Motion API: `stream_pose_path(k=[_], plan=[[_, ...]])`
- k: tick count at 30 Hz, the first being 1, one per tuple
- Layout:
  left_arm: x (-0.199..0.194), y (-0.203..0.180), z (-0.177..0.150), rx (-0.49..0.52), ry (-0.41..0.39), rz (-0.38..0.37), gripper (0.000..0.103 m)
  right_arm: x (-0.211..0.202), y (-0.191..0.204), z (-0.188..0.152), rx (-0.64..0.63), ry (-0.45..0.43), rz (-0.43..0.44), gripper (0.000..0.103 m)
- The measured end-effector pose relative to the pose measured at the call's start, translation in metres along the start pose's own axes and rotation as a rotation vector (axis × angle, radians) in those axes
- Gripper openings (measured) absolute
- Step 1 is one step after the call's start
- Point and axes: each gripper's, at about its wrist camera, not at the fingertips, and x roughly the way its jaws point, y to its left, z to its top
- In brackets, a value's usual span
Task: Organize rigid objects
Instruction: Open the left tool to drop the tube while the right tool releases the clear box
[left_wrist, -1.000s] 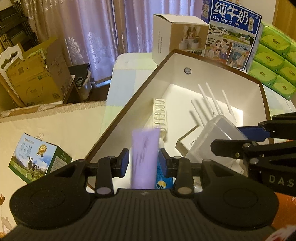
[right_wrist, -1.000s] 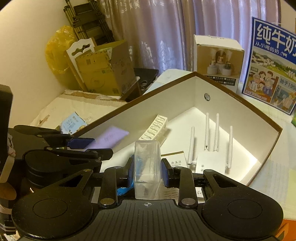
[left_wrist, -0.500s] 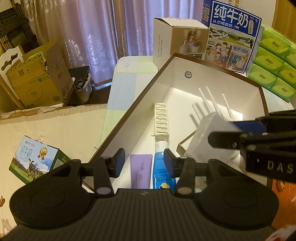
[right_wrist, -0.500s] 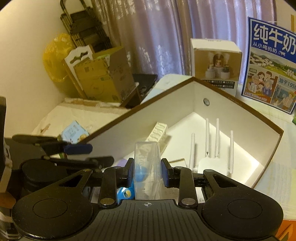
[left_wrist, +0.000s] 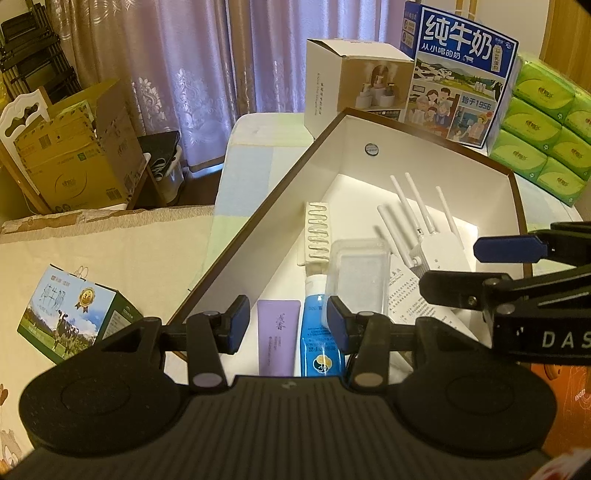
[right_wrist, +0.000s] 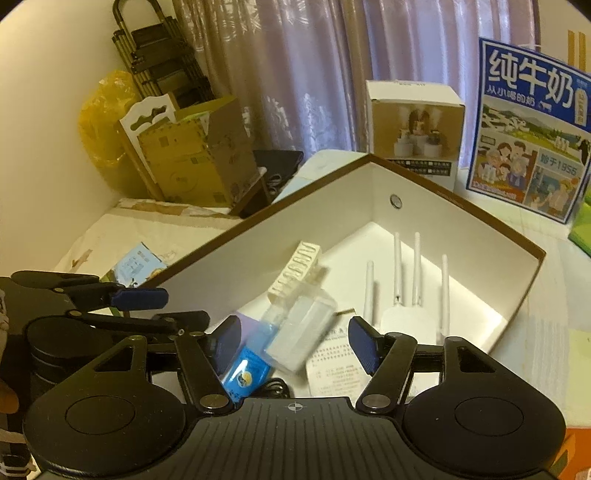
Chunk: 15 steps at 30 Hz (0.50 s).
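Curtained room, white box (left_wrist: 424, 147), both claws spread empty above it, left claw (left_wrist: 284, 319), right claw (right_wrist: 295, 341), clear case (right_wrist: 301, 328) seemingly resting inside

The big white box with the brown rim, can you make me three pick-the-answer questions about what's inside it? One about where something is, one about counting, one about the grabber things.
1. Where does the flat purple tube lie?
A. on the tissue packs
B. inside the big white box with the brown rim, beside the blue tube
C. on the floor

2. How many antennas stick out of the white plastic router?
A. one
B. two
C. four

3. How is the right hand-held gripper?
A. open, holding nothing
B. shut on the router
C. shut on a spoon

Answers:
1 B: both tubes lie side by side on the box floor.
2 C: the right wrist view shows four white rods.
3 A: its blue pads stand wide apart, and the clear plastic case lies loose in the box.
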Motion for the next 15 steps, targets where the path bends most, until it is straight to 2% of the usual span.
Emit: stream_pose_path(k=[15], plan=[[-0.018, -0.007, -0.005, 0.002, -0.02, 0.005, 0.045, -0.019, -0.004, -0.01, 0.02, -0.005, -0.018, 0.062]])
